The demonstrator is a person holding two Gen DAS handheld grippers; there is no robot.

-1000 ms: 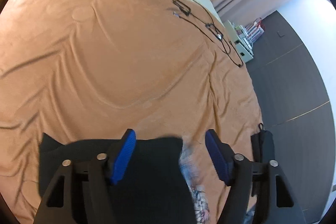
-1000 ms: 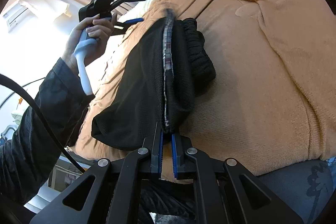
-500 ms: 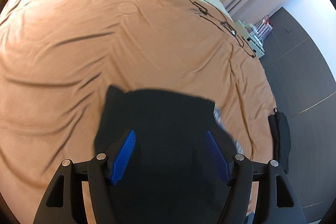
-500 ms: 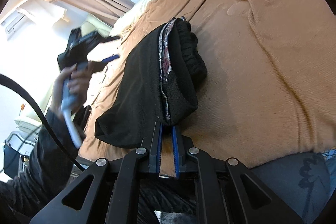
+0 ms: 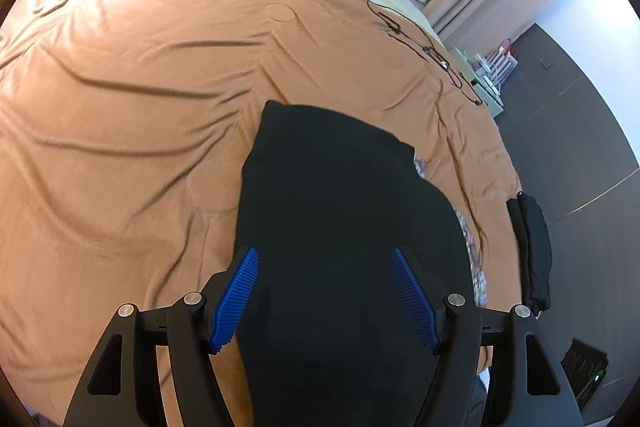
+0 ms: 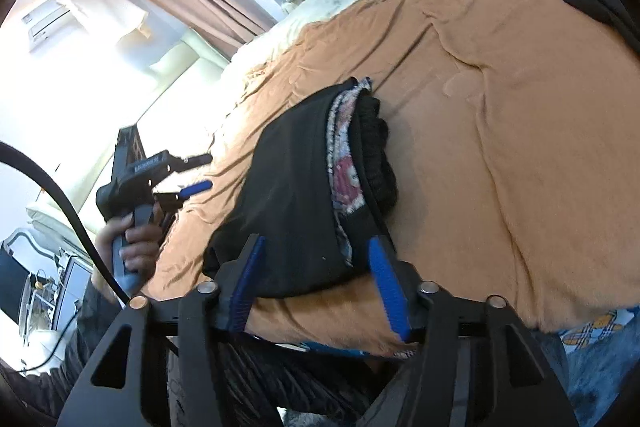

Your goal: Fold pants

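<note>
The left claw (image 5: 324,297) is held wide open above the black pants (image 5: 340,219), its blue pads (image 5: 236,297) apart and not touching the cloth; in the right wrist view this left claw (image 6: 188,175) is in the person's hand (image 6: 132,239) over the left edge of the bed. The pants (image 6: 296,203) lie folded on the orange blanket (image 6: 500,147) near its front edge, with a patterned lining (image 6: 344,183) showing between the black layers. The right claw (image 6: 316,281) is also open, its pads on each side of the near end of the pants without pinching it.
</note>
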